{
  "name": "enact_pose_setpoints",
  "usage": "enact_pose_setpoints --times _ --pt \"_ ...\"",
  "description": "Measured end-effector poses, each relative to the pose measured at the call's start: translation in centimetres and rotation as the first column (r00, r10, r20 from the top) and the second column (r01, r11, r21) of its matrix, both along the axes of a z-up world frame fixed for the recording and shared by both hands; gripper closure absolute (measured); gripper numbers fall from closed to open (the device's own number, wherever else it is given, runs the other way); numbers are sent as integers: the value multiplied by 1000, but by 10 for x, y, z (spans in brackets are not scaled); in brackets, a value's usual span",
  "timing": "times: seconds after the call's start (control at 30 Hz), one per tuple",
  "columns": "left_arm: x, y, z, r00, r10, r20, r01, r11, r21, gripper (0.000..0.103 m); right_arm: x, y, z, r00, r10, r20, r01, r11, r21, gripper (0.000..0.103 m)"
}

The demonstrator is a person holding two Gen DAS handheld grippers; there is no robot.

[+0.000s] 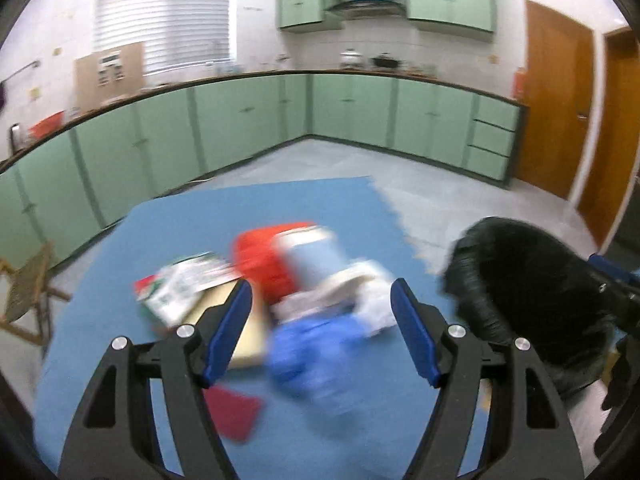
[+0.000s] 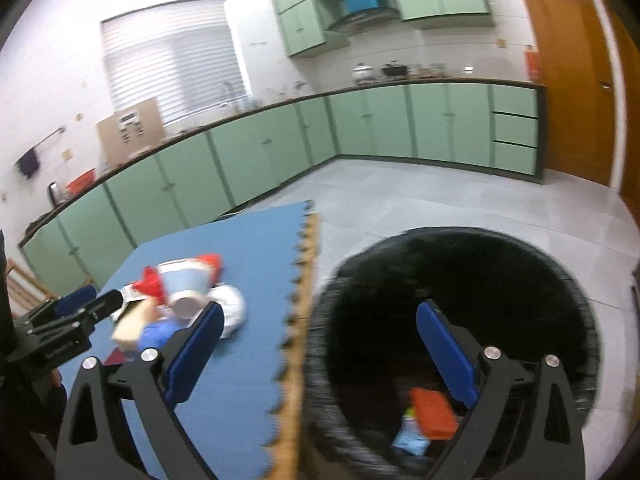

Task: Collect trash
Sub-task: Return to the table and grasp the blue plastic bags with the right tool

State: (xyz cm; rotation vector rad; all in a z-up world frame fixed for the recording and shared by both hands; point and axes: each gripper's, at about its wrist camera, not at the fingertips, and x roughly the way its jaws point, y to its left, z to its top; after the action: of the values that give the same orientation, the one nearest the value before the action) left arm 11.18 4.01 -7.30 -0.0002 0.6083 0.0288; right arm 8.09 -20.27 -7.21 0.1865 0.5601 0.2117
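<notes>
Above blue mat [image 1: 120, 320], left tongs [image 1: 322, 308] agape, downtilted.

Pale green cabinets [image 1: 240, 128] line white-tiled walls, a blinded window [image 1: 164, 12], wooden doors [image 1: 556, 96], grey floor [image 2: 420, 196].

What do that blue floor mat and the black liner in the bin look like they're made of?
Blue mat: probably soft foam with a matte finish, since its edge is cut in interlocking puzzle teeth and shows a tan underlayer. Black liner: looks like thin plastic film, slightly glossy, gathered in fine wrinkles around the bin rim. Motion blur leaves both a guess.
</notes>
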Motion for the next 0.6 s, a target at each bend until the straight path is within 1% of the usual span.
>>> enact_pose_setpoints --times 0.17,0.33,0.5,0.6 --pt "-16 46 -15 994 106 -37 -106 994 -3 34 7 56 -13 995 102 -15 -103 994 -33 8" --pt "-30 70 -33 984 158 -81 -159 987 -15 34 7 103 -28 981 193 -36 -195 979 -60 12" --pt "-30 80 -51 974 186 -127 -190 982 -21 34 9 134 -42 965 256 -59 -260 962 -82 23" --pt "-30 85 -56 971 196 -136 -201 979 -25 34 12 147 -49 957 278 -77 -284 956 -77 26"
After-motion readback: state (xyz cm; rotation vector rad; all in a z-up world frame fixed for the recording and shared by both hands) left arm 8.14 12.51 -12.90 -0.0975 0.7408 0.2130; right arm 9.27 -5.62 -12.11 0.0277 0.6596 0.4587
